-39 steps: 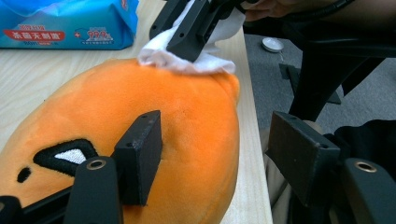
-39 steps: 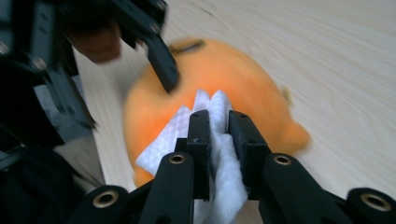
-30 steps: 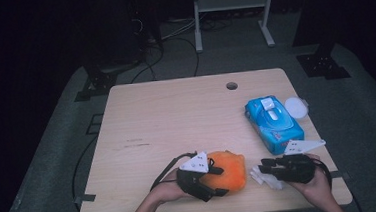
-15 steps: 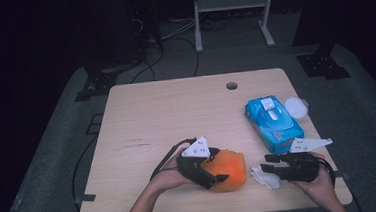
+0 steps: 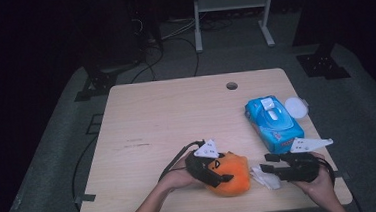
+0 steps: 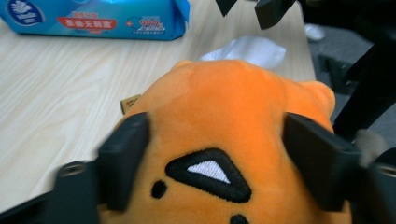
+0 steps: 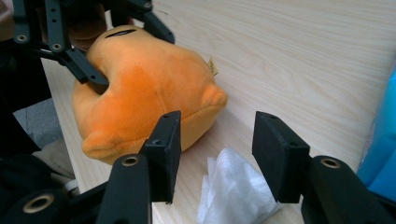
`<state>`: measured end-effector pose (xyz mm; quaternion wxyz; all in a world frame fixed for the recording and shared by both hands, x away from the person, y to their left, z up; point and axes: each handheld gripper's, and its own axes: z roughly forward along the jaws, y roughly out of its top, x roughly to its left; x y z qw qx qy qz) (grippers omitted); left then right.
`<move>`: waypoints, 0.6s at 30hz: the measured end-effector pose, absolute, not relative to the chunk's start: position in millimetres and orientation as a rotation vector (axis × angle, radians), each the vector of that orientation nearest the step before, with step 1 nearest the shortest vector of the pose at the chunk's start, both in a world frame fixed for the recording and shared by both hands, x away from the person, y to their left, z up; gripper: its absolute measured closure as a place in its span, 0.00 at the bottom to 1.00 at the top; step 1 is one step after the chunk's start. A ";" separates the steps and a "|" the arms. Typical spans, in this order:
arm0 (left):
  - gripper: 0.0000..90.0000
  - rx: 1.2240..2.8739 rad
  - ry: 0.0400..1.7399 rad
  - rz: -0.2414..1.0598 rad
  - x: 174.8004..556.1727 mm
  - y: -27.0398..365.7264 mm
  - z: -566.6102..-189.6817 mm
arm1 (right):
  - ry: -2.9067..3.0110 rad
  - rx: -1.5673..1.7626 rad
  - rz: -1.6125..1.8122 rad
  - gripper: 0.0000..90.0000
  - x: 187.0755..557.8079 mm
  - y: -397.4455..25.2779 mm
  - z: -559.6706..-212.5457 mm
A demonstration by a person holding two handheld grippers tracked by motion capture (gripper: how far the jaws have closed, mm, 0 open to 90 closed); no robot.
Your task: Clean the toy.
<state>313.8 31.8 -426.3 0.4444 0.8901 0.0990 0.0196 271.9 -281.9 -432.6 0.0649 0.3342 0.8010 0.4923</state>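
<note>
An orange plush toy (image 5: pixel 232 176) with black stitched marks lies near the table's front edge. My left gripper (image 5: pixel 211 172) is shut on it, its black jaws pressing into both sides of the plush toy (image 6: pixel 224 107). A crumpled white wipe (image 5: pixel 265 177) lies just right of the toy. My right gripper (image 5: pixel 268 163) hovers over the wipe, open, with nothing between its jaws. In the right gripper view, the wipe (image 7: pixel 233 189) lies below my right gripper (image 7: pixel 217 140), with the plush toy (image 7: pixel 144 93) and the left gripper (image 7: pixel 88 51) behind it.
A blue pack of wet wipes (image 5: pixel 273 122) lies at the right of the wooden table (image 5: pixel 176 117), with a round white lid (image 5: pixel 296 107) beside it. A small hole (image 5: pixel 231 86) is at the back of the tabletop. Dark floor and cables surround the table.
My left gripper has turned and shifted slightly right on the plush toy, which stays near the front edge. The right gripper has barely moved over the wipe.
</note>
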 end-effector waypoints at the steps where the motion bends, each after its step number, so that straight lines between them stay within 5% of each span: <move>1: 0.38 2.207 0.239 0.060 311.6 31.8 -424.4 | 2.414 1.011 1.490 0.56 272.3 -282.4 -432.4; 6: 0.52 2.171 0.240 0.095 308.7 35.7 -413.9 | 2.373 1.036 1.529 0.56 277.0 -287.0 -431.4; 18: 0.53 2.075 0.426 0.379 356.9 65.4 -396.2 | 2.339 1.051 1.563 0.56 284.6 -287.0 -430.0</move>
